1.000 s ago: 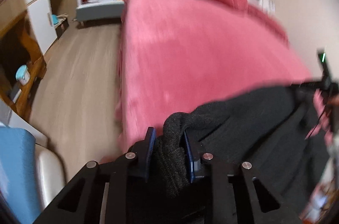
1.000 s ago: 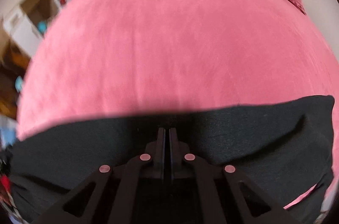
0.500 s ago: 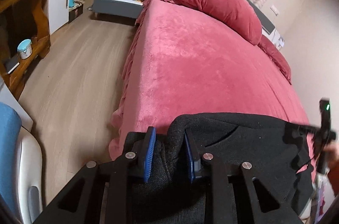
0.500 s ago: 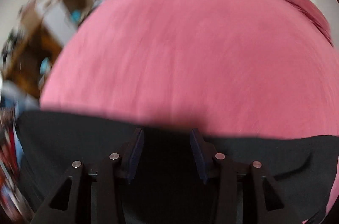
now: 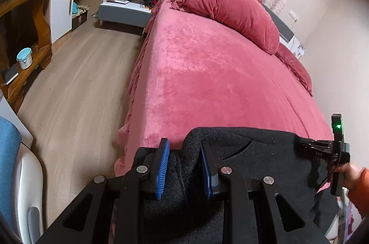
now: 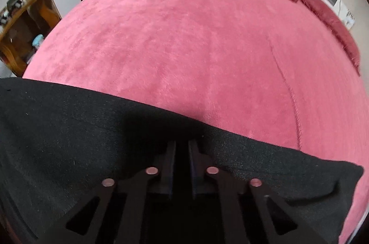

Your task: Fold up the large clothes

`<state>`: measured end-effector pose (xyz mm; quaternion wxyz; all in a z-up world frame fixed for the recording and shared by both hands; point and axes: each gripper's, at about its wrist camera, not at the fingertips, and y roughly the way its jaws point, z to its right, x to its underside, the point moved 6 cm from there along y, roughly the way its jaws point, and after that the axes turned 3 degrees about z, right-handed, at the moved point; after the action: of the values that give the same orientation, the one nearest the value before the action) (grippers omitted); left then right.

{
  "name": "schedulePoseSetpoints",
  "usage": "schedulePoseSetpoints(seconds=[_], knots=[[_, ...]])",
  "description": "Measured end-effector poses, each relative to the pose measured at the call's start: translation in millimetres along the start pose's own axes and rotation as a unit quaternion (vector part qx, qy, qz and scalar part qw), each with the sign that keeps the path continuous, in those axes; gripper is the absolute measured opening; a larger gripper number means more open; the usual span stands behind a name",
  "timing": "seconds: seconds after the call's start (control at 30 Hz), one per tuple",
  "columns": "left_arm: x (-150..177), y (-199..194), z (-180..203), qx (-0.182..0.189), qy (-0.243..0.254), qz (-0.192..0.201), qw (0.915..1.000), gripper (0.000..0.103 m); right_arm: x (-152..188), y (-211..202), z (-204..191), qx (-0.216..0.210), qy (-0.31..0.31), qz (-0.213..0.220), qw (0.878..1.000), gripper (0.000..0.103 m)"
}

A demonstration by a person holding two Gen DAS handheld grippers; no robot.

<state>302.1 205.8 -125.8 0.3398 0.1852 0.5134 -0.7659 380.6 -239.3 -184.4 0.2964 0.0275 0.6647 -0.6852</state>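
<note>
Holding the black garment (image 5: 253, 147) by one bunched corner, your left gripper (image 5: 184, 165) has its blue pads clamped on a thick roll of knit. Your right gripper (image 6: 182, 165) has its jaws nearly together on the opposite edge. That keeps the cloth stretched across the near end of the pink bed (image 5: 219, 73), ready for laying flat.

Black garment (image 5: 253, 151) — lower part cut off.
</note>
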Motion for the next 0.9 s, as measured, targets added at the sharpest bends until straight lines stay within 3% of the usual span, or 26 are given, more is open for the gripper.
schedulePoseSetpoints(seconds=[0.03, 0.07, 0.1, 0.2, 0.27, 0.37, 0.4, 0.43, 0.47, 0.5, 0.57, 0.63, 0.7, 0.83, 0.87, 0.9], knots=[[-3.2, -3.7, 0.8, 0.004, -0.001, 0.006, 1.0, 0.025, -4.2, -6.1, 0.5, 0.007, -0.001, 0.01, 1.0, 0.005], [-8.2, -8.1, 1.7, 0.007, -0.003, 0.015, 0.9999, 0.017, -12.4, -12.8, 3.9, 0.009, 0.007, 0.025, 1.0, 0.005], [-13.3, -11.8, 2.6, 0.01, -0.007, 0.025, 0.9996, 0.001, -23.4, -24.8, 10.8, 0.011, 0.019, 0.05, 0.999, 0.005], [-39.9, -23.7, -8.1, -0.016, -0.037, 0.082, 0.9958, 0.0, -55.6, -51.8, 27.4, 0.038, 0.04, 0.114, 0.992, 0.0], [-47.6, -11.0, -20.8, -0.038, -0.061, 0.064, 0.9954, 0.0, -81.0, -50.9, 37.4, 0.027, 0.069, 0.146, 0.987, 0.0], [-40.8, -2.6, -15.4, -0.022, -0.047, 0.046, 0.9976, 0.0, -84.1, -43.9, 45.6, 0.021, 0.083, 0.128, 0.988, 0.007], [-35.7, -1.8, -8.4, -0.025, -0.022, 0.043, 0.9985, 0.009, -78.0, -45.7, 44.7, 0.005, 0.086, 0.123, 0.989, 0.03], [-28.5, -0.8, 2.7, -0.021, 0.011, 0.038, 0.999, 0.016, -69.4, -45.6, 46.8, 0.002, 0.089, 0.114, 0.99, 0.045], [-21.5, 0.6, 12.8, -0.017, 0.036, 0.033, 0.9987, 0.036, -56.8, -46.4, 50.4, 0.011, 0.091, 0.104, 0.99, 0.046], [-13.4, 1.9, 24.4, -0.009, 0.059, 0.026, 0.9979, 0.048, -50.6, -42.1, 47.3, 0.009, 0.094, 0.097, 0.991, 0.046], [3.6, 3.8, 52.7, 0.022, 0.098, 0.016, 0.9948, 0.052, -21.9, -36.2, 54.6, -0.011, 0.123, 0.086, 0.989, 0.045], [21.3, 12.2, 83.4, 0.03, 0.146, 0.002, 0.9888, 0.055, 11.8, -38.2, 76.4, -0.022, 0.179, 0.079, 0.98, 0.045], [37.3, 26.9, 105.5, 0.011, 0.194, -0.006, 0.9809, 0.056, 37.8, -36.0, 96.5, -0.019, 0.213, 0.071, 0.974, 0.045], [54.4, 79.1, 109.1, -0.09, 0.254, -0.023, 0.9629, 0.058, 53.1, -10.0, 132.2, 0.033, 0.242, 0.053, 0.968, 0.046], [51.7, 85.3, 106.5, -0.097, 0.251, -0.014, 0.963, 0.062, 48.0, -2.6, 139.0, 0.038, 0.245, 0.06, 0.967, 0.046], [47.4, 88.0, 103.5, -0.105, 0.247, -0.007, 0.9634, 0.072, 41.0, 1.5, 143.9, 0.05, 0.242, 0.07, 0.967, 0.049]])
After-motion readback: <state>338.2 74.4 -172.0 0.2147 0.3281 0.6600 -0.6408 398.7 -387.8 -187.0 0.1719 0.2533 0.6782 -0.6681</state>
